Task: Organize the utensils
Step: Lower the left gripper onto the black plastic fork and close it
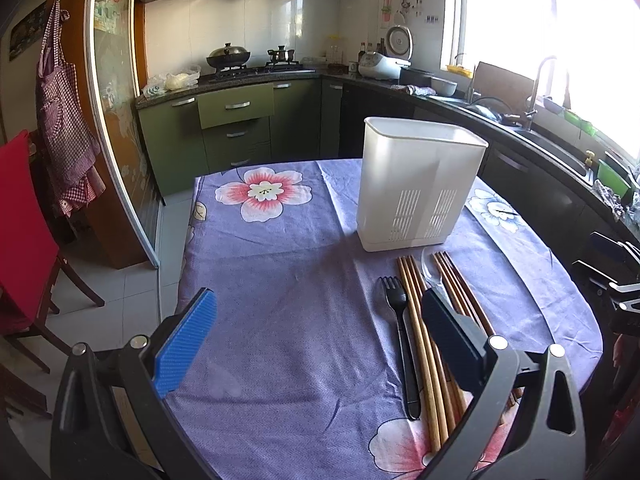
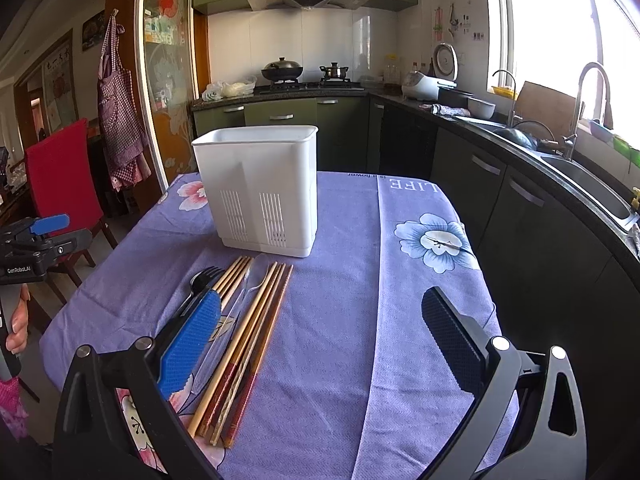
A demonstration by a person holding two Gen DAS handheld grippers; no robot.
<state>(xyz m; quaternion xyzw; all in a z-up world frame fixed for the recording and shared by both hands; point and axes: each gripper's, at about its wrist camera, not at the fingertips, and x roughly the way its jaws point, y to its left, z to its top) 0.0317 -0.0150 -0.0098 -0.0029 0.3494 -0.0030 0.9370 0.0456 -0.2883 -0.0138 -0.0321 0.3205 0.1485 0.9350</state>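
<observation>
Both the left gripper [image 1: 316, 344] and the right gripper [image 2: 320, 340] hung above the table [image 2: 344, 320] with jaws spread wide and nothing between them. The utensils lay untouched in a row on the purple cloth just near of the white holder [image 2: 260, 188], which stood upright and appeared empty: a black fork [image 1: 400, 332] at the left, then wooden chopsticks [image 2: 248, 340] with a clear plastic spoon [image 1: 434, 274] among them. The task was judged to be at its opening step; the next move would call for lowering one gripper over a single piece, closing on it alone, and lifting it into a holder compartment.
</observation>
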